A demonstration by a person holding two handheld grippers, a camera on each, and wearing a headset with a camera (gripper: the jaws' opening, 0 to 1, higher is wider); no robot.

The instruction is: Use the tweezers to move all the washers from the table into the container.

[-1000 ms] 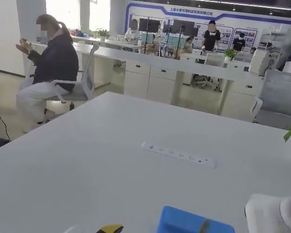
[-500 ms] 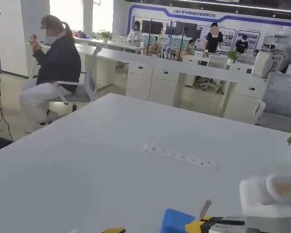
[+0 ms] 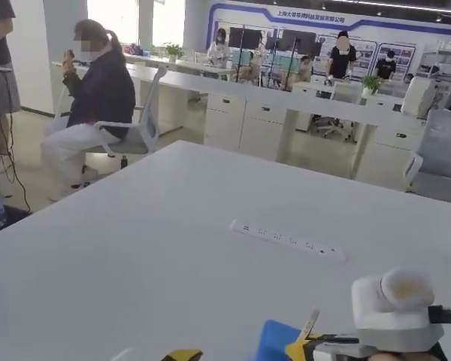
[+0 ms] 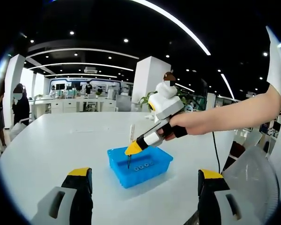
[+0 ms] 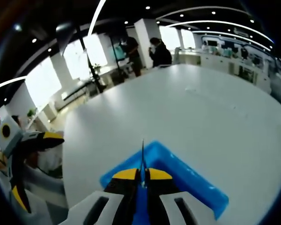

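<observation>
Since a second ago my right claw [image 4: 133,149], clenching the slim metal tweezers [image 5: 142,154], is moving in over the shallow blue plastic container [image 4: 152,175] by the white tabletop's [image 4: 61,140] near edge. The tips are dipping among the small ring washers [image 4: 143,167]: a drop-off, I judge. My left claw [image 4: 145,173] is hanging released.

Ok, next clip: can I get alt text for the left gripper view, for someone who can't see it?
The right gripper, held in a person's hand, grips tweezers whose tips point down into a blue container with several washers in it, on a white table. The left gripper has its own jaws wide apart at the bottom.
</observation>
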